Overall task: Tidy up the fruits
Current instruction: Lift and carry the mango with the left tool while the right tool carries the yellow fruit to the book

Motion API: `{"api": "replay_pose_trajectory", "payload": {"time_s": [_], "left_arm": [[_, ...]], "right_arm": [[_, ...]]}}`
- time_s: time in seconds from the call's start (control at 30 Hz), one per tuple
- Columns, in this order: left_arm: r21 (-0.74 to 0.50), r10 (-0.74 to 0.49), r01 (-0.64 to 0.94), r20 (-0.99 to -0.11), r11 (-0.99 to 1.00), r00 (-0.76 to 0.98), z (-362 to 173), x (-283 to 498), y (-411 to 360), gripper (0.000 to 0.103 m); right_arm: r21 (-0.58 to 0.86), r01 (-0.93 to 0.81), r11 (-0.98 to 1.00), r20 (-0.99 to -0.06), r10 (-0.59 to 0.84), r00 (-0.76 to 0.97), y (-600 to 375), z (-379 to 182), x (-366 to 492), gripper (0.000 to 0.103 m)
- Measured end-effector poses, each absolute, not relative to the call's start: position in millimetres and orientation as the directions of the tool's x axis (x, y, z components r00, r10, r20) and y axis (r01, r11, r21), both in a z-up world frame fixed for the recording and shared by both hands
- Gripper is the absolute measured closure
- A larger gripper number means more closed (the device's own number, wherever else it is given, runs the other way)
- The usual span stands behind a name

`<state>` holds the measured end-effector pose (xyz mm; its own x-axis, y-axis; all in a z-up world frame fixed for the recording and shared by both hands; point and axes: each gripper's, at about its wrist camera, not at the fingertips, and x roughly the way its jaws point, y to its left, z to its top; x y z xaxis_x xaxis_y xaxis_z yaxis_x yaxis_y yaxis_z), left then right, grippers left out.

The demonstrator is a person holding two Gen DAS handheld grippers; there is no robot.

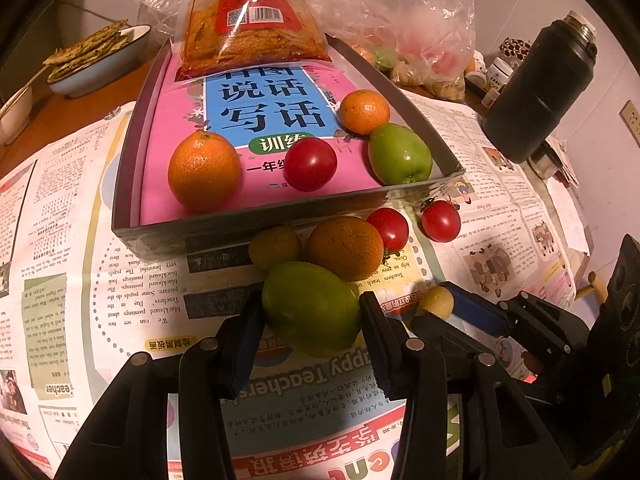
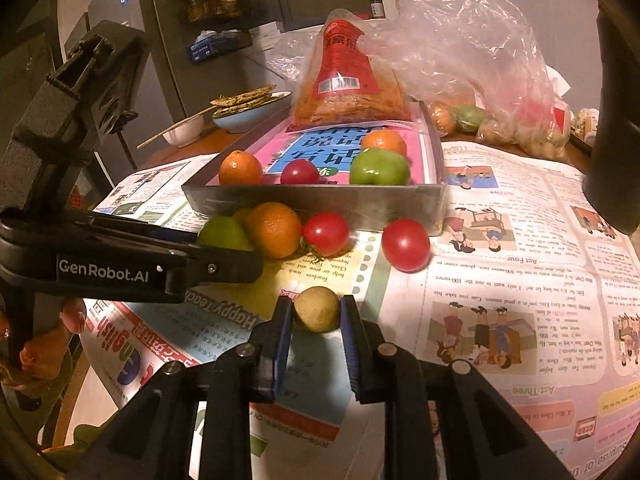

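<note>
Table (image 2: pixel 520 208): I see it covered in newspaper, and the tray sits on top; I place everything else against that tray.
Tray (image 1: pixel 256 220): a shallow grey box with a pink book lying in it. Inside I count four fruits: two oranges (image 1: pixel 204 170), a red tomato (image 1: pixel 310 164) and a green fruit (image 1: pixel 400 154). I judge that part of the sorting done.
Snack bag (image 1: pixel 248 20): it leans on the tray's far end, with a clear plastic bag (image 1: pixel 400 8) of more produce just behind the tray.
Loose pile: just in front of the tray's near wall lie an orange (image 1: pixel 346 254), two more tomatoes (image 1: pixel 388 228) and a small yellowish fruit (image 1: pixel 275 247). These are left to move.
Left gripper (image 1: pixel 310 312): in front of the tray, its fingers are clamped on a large green fruit (image 1: pixel 310 304), which seems to rest on the paper.
Right gripper (image 2: pixel 316 312): further in front of the tray, its fingers are pressed together on a small round yellow-brown fruit (image 2: pixel 316 308), also low on the paper.
Progress: I would say roughly half; both held fruits have yet to reach the tray.
</note>
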<state>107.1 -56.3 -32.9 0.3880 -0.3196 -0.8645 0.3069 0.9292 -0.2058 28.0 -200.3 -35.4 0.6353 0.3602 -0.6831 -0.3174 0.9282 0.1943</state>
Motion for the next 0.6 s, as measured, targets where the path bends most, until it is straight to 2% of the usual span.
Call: {"api": "replay_pose_trajectory", "payload": {"time_s": [0.6], "left_arm": [[-0.196,-0.312,0.303,-0.859,0.933,0.405,-21,92,-38,0.054]], "right_arm": [[0.208,-0.306,0.929,-0.67,0.363,0.648,-203,-30,27,0.078]]}}
